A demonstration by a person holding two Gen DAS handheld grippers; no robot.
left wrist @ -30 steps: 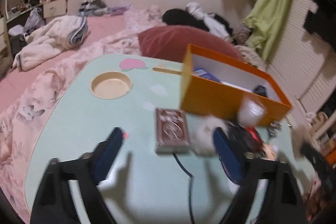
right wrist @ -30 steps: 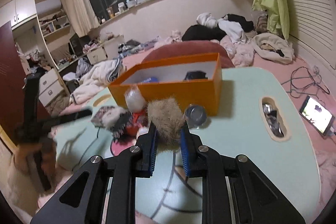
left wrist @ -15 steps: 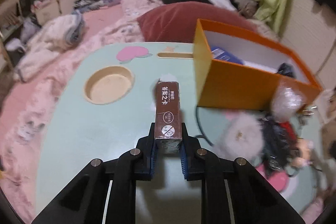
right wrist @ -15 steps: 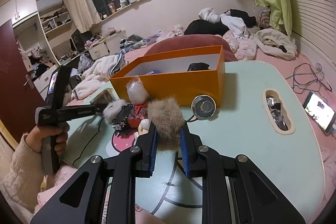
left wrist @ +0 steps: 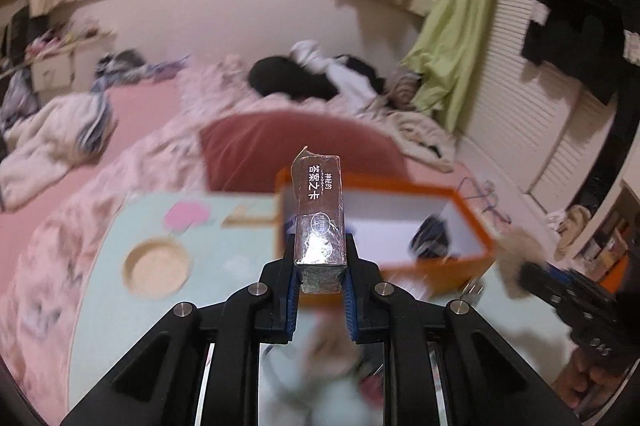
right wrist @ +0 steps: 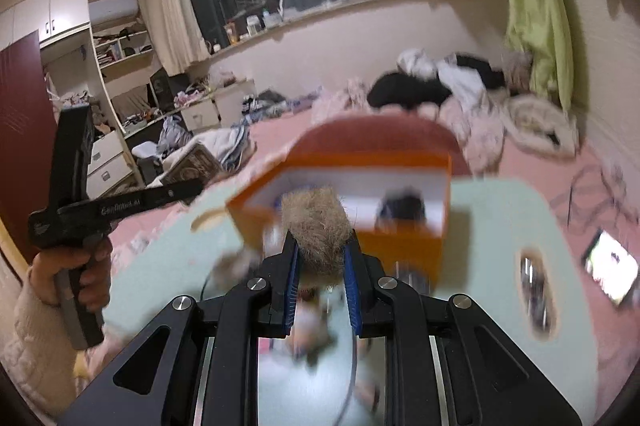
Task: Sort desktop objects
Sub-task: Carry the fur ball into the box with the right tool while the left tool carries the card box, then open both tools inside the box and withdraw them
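Both claws are loaded and the carry to the orange box [left wrist: 384, 268] looks to be the step in hand. The left claw [left wrist: 320, 280] is clenched on a brown card box [left wrist: 320, 222], its blue pads [left wrist: 347, 290] pressing the two long sides near the lower end. The card box juts forward and up out of the jaws, clear of the mint table [left wrist: 100, 306], and the orange box lies right behind it, just past the fingertips. The right claw [right wrist: 320, 280] is clenched on a tan fur ball [right wrist: 316, 226], which bulges above and between its pads [right wrist: 351, 290]; the orange box [right wrist: 400, 246] sits straight ahead of that claw too, its open top facing up.

As I judge it, the next move calls for taking each claw forward over the near orange wall, so the held thing hangs above the white inside, and only then letting go. The two claws head for the same opening, so one should probably go first. The card box is long and held by one end, so it may tip as the jaws part; lowering it close to the floor of the box would help.

The card box is slim and rectangular, dark brown under glossy wrap that glints near the pads, with white characters on the top face and a small flap of wrap at its far corner. The fur ball is soft, shaggy and round, squeezed a little at the sides. Something dark already lies inside the orange box, beyond the fur ball to the right.
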